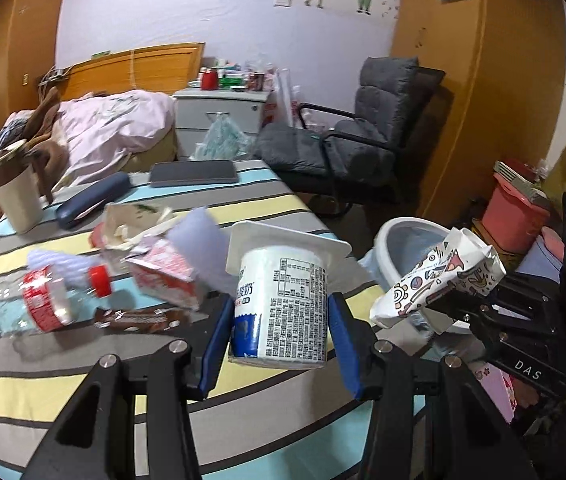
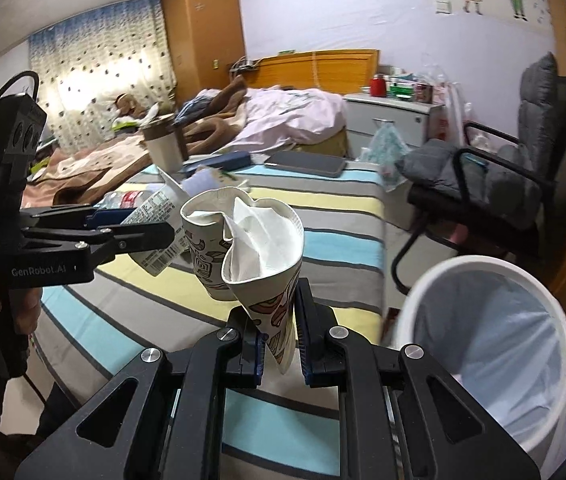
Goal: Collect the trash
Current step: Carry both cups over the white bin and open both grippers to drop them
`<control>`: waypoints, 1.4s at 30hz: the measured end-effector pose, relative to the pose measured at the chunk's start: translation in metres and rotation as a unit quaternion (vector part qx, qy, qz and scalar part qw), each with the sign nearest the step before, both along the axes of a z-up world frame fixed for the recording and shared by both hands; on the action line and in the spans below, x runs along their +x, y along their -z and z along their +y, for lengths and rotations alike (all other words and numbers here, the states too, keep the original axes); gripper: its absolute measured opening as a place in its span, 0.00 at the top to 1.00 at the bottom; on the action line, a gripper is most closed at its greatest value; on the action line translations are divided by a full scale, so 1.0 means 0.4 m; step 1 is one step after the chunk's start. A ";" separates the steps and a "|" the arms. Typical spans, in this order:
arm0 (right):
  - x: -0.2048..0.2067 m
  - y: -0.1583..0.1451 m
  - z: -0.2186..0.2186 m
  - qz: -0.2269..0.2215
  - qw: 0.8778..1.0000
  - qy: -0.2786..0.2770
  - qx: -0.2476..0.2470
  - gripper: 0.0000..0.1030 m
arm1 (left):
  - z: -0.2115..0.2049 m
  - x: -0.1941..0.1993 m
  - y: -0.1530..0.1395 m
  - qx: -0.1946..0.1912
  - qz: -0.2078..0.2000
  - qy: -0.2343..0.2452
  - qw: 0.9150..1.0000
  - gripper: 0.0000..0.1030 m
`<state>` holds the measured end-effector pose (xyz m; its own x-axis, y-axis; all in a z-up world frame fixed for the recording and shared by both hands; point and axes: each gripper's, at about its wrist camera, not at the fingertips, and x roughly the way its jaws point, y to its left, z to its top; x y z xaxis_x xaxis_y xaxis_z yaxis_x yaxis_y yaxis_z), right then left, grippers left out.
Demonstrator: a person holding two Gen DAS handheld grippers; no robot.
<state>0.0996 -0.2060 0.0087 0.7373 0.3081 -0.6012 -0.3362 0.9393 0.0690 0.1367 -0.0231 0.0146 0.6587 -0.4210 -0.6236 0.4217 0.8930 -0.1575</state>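
Bin (image 2: pixel 483 320) stands open off the counter (image 1: pixel 243 400) edge, chair (image 1: pixel 363 140) behind. Left tongs (image 1: pixel 281 320) pinch a yogurt cup (image 1: pixel 283 300); right tongs (image 2: pixel 279 344) pinch a crushed paper cup (image 2: pixel 259 248). Bottle (image 1: pixel 51 300), cartons (image 1: pixel 163 272) litter the counter.

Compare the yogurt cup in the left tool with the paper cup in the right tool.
The yogurt cup keeps its shape; the paper cup is crushed and creased. The yogurt cup is white with printed text, the paper cup cartoon-patterned. The left tool stands wider than the right tool. Both cups are gripped, clear of the table.
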 end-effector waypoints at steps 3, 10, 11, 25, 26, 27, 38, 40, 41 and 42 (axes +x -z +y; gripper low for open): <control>-0.007 -0.005 -0.029 -0.003 1.000 0.018 -0.001 0.85 | -0.040 -0.001 -0.011 0.000 -0.004 0.014 1.000 0.51; -0.021 -0.013 -0.111 -0.006 0.997 0.072 -0.003 0.85 | -0.153 0.005 -0.024 0.000 -0.007 0.056 0.998 0.51; -0.023 -0.012 -0.120 -0.005 0.997 0.079 -0.003 0.85 | -0.167 0.005 -0.025 -0.001 -0.007 0.061 0.998 0.51; -0.035 0.023 -0.266 0.029 0.984 0.177 -0.021 0.85 | -0.372 0.039 -0.001 -0.006 0.020 0.130 0.991 0.51; -0.032 0.028 -0.274 0.033 0.983 0.182 -0.021 0.85 | -0.383 0.043 0.004 -0.007 0.023 0.132 0.991 0.51; -0.028 0.036 -0.283 0.040 0.981 0.187 -0.022 0.85 | -0.396 0.045 0.008 -0.005 0.027 0.135 0.991 0.51; -0.005 0.094 -0.345 0.090 0.969 0.228 -0.042 0.84 | -0.500 0.072 0.057 0.002 0.056 0.163 0.985 0.51; -0.001 0.097 -0.356 0.096 0.967 0.231 -0.042 0.84 | -0.505 0.077 0.063 0.002 0.059 0.160 0.985 0.50; 0.000 0.099 -0.361 0.098 0.967 0.233 -0.041 0.84 | -0.505 0.079 0.066 0.001 0.061 0.157 0.986 0.50; -0.002 0.100 -0.368 0.100 0.965 0.239 -0.041 0.83 | -0.504 0.081 0.069 0.000 0.065 0.156 0.986 0.50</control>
<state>0.0990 -0.3530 -0.0315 0.6501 -0.0934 -0.7541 0.1490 0.9888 0.0060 0.1691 -0.2248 -0.0129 0.4118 -0.5908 -0.6938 0.6525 0.7226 -0.2281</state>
